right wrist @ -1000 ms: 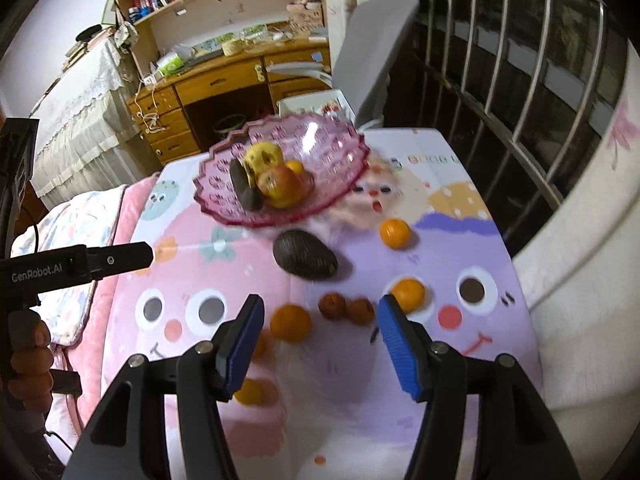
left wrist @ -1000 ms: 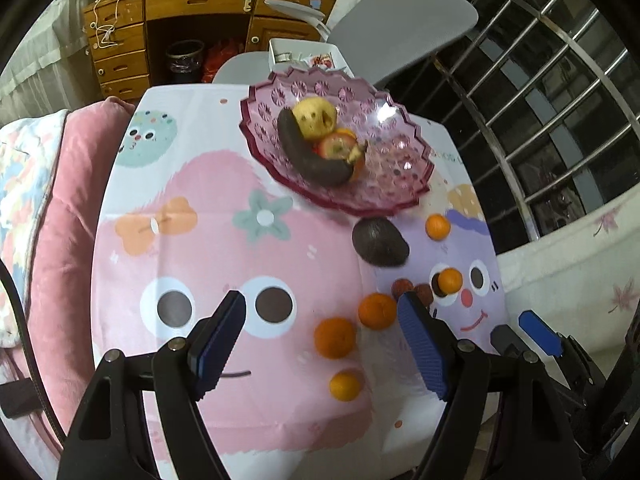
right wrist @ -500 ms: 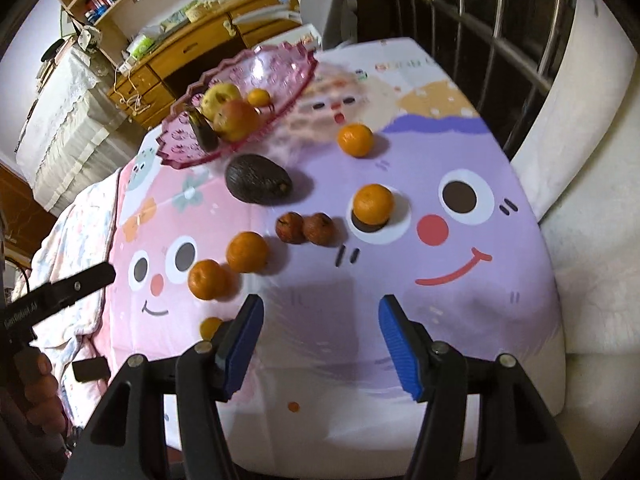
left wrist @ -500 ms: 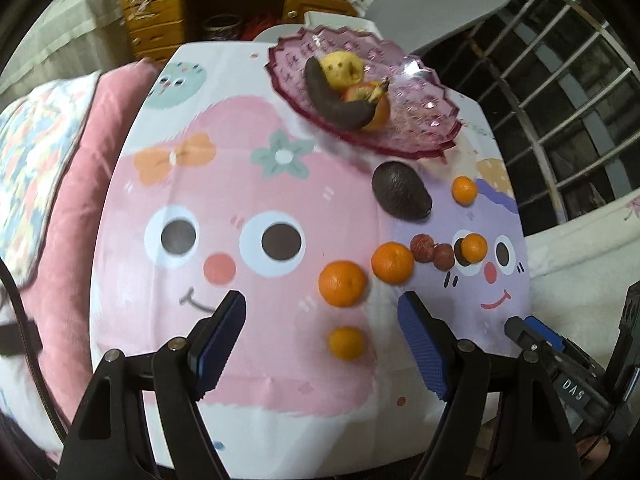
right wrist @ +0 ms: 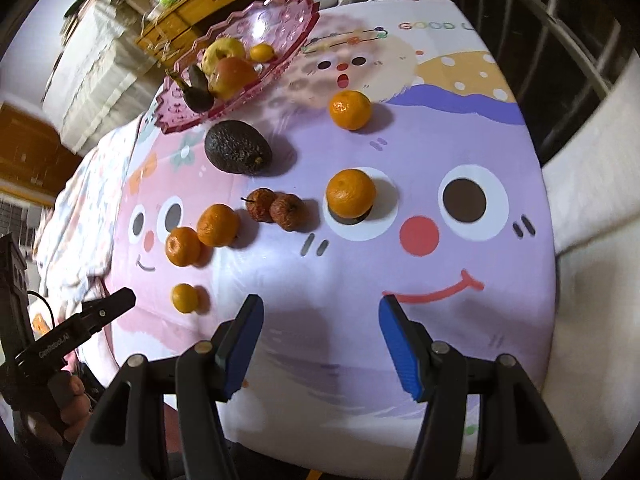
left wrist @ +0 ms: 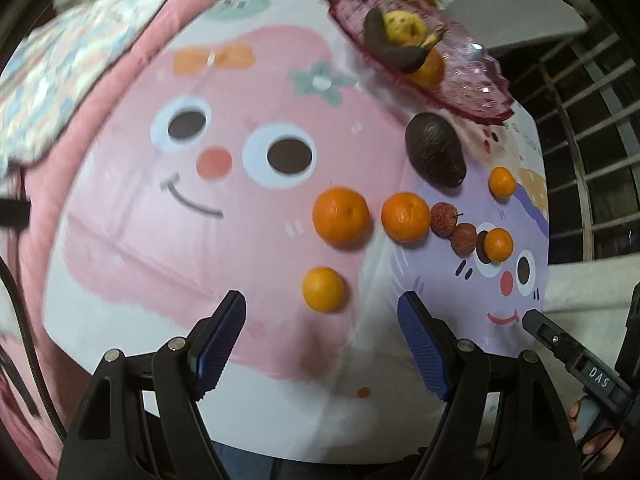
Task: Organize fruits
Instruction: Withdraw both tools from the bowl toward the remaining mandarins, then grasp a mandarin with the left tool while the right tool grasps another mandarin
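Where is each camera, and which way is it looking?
Left wrist: sits on the left hand-held gripper, looking down over its open blue fingers at oranges and the avocado; the right gripper shows at the edge.
Right wrist: sits on the right hand-held gripper, open, facing the purple cloth face.
Both see the avocado and pink bowl.

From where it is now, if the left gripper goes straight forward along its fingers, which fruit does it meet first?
Most likely the small orange. It lies on the tablecloth just ahead of the open left gripper, about centred between the fingers. Depth is hard to judge in this fisheye view, so the gripper may pass above it.
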Action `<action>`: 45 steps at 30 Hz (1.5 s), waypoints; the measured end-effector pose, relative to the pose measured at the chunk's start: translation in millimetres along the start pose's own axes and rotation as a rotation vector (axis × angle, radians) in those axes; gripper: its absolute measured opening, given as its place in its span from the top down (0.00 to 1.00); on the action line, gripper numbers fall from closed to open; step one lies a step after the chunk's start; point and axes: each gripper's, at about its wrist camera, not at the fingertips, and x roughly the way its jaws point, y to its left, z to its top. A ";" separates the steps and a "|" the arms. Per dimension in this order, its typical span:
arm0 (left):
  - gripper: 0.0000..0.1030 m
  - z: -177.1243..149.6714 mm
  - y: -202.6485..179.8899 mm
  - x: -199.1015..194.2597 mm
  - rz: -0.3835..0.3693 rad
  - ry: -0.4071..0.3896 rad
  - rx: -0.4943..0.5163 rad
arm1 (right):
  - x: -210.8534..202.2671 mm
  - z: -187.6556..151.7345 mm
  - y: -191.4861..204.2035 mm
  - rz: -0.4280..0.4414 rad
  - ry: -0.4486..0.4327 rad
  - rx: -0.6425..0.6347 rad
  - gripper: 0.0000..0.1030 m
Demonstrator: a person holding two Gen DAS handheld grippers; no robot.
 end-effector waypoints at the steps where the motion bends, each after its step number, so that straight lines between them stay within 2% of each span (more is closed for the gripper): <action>1: 0.25 -1.7 -1.2 3.8 0.001 0.004 -0.020 | 1.5 2.6 -2.1 -0.007 0.007 -0.015 0.41; 7: 0.25 -8.7 -5.0 29.2 0.038 0.028 -0.105 | 15.3 18.8 -11.5 -0.076 0.025 -0.117 0.41; 13: 0.26 -8.5 -1.4 51.6 0.081 0.034 -0.183 | 32.9 32.5 -12.9 -0.095 0.024 -0.200 0.41; 17: 0.33 -8.6 2.7 63.4 0.080 0.036 -0.229 | 42.5 39.0 -9.7 -0.090 0.008 -0.259 0.42; 20: 0.42 -8.1 3.5 67.5 0.069 0.038 -0.245 | 49.5 45.2 -6.2 -0.088 -0.014 -0.300 0.42; 23: 0.45 -7.2 3.4 70.5 0.065 0.044 -0.249 | 58.2 50.8 -2.2 -0.086 -0.017 -0.325 0.45; 27: 0.62 -6.9 5.3 73.7 0.060 0.061 -0.251 | 68.6 54.3 1.0 -0.089 0.000 -0.327 0.51; 32: 0.66 -2.8 12.2 74.9 0.049 0.071 -0.232 | 69.9 55.0 0.1 -0.100 -0.007 -0.322 0.54; 34: 0.71 0.0 15.0 74.6 0.032 0.072 -0.223 | 70.8 55.0 -1.0 -0.106 -0.012 -0.316 0.57; 36: 0.71 3.6 12.5 76.4 0.030 0.075 -0.213 | 73.3 55.4 -1.1 -0.114 -0.014 -0.314 0.61; 45: 0.72 5.5 18.3 66.0 0.022 0.073 -0.183 | 72.7 52.3 -0.6 -0.126 -0.034 -0.294 0.62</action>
